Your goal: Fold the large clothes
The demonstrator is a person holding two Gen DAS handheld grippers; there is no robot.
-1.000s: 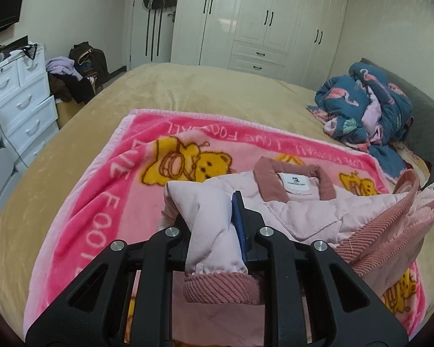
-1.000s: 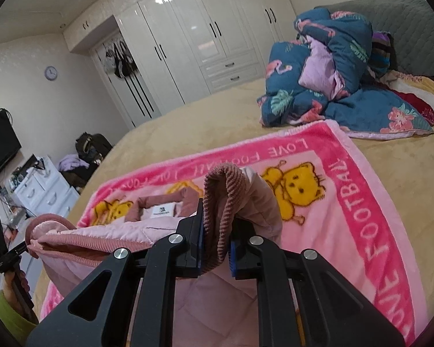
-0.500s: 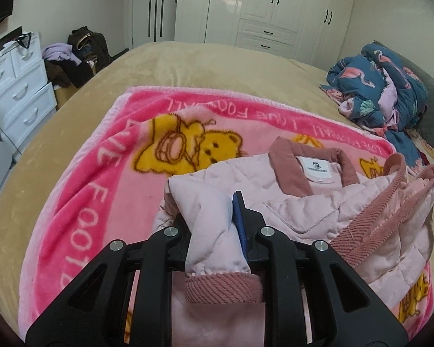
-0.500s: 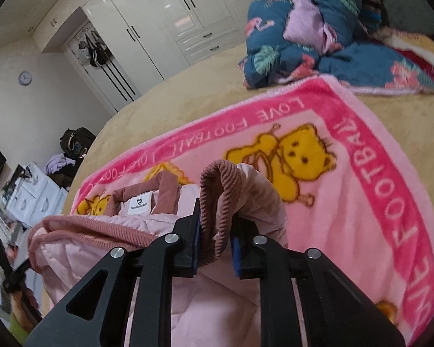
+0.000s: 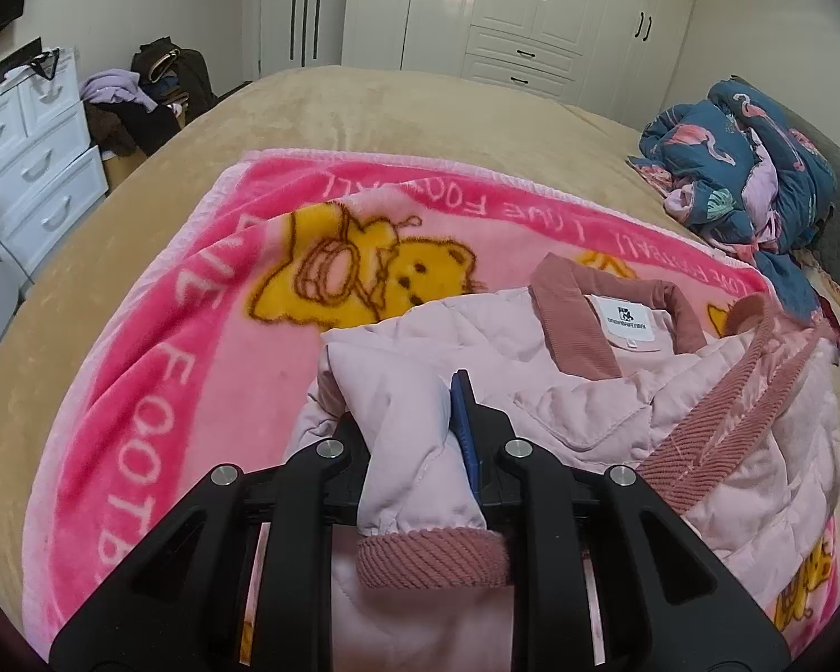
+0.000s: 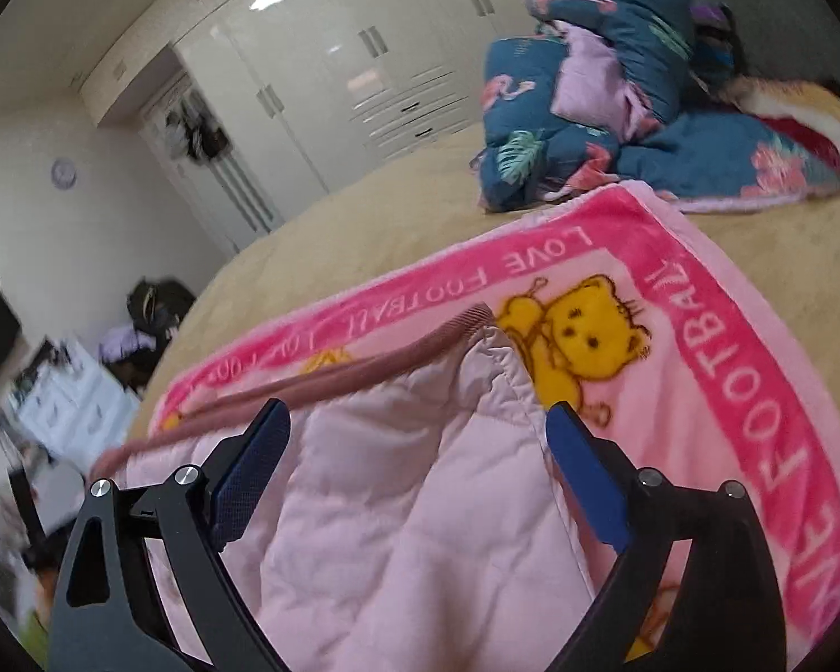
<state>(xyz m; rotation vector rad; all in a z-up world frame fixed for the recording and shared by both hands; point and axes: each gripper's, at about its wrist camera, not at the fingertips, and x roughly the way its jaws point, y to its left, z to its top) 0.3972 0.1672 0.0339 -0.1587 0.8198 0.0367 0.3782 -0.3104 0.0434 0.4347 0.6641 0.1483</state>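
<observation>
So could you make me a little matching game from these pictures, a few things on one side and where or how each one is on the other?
Things:
1. left gripper
2. right gripper
3. bear blanket
4. flamingo quilt

States:
A. bunched in a heap at the far side of the bed
B. jaws spread wide, holding nothing
C. spread flat under the pink jacket
D. jaws clamped on a jacket sleeve

Pairs: 1-D, 2-B, 3-C, 4-A
</observation>
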